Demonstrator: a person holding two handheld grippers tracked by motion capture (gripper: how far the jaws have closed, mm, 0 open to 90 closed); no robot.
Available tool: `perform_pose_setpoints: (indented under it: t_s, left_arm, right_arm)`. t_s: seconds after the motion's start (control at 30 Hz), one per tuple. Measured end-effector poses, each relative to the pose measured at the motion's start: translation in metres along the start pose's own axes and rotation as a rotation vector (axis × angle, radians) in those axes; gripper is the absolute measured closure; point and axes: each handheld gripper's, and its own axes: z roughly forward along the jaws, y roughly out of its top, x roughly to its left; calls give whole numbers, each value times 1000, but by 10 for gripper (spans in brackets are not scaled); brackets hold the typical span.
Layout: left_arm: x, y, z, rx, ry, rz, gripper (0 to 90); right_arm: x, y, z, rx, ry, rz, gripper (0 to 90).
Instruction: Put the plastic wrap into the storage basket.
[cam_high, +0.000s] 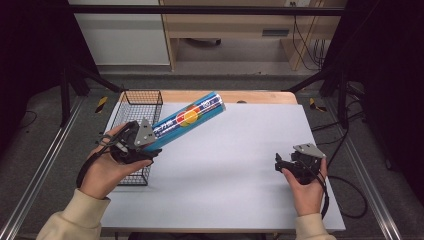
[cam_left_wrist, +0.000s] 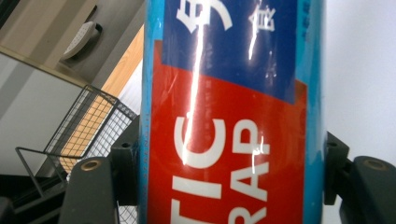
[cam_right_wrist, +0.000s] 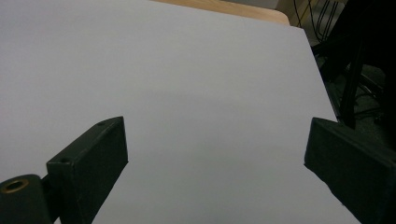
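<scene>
Sleeved forearms frame the high view: left gripper (cam_high: 145, 141) clamps the plastic wrap tube (cam_high: 187, 119) by its near end, long axis slanting toward the worktop's far edge beside the wire basket (cam_high: 134, 107)

Left gripper view: jaws pinch the tube's sides

Right gripper view: jaws gape, empty, over the white worktop (cam_right_wrist: 187, 93)

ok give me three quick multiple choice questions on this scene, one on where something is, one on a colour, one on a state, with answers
1. Where does the wire basket stand?
A. at the table's left edge
B. at the table's right edge
C. on the floor

2. What colour is the tube's body around its label?
A. green
B. light blue
C. yellow

3. How do the right gripper's jaws stand?
A. shut on the tube
B. shut on a cloth
C. open with nothing between them

Answers: 1 A, the high view shows it beside the left gripper. 2 B, light blue borders the red and dark blue label. 3 C, bare white table shows between the jaws.
</scene>
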Motion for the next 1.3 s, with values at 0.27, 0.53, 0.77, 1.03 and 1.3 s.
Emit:
perform_pose_setpoints:
  t_s: [0.27,0.53,0.77,1.03,1.3]
  left_arm:
    - [6,-4,0,52,12,-62,316]
    - [12,-16,-9,128,51,-165,316]
    - [19,-25,-15,211,73,-296,316]
    - [26,-34,-9,261,65,-351,317]
    - [27,-38,-1,286,56,-363,317]
  right_arm:
    - [2,1,1,1,7,3,65]
    - [3,3,-3,-17,8,8,77]
    - [4,4,-5,-24,7,1,77]
    - [1,4,-5,-22,2,14,79]
    - [1,4,-7,-43,-9,28,80]
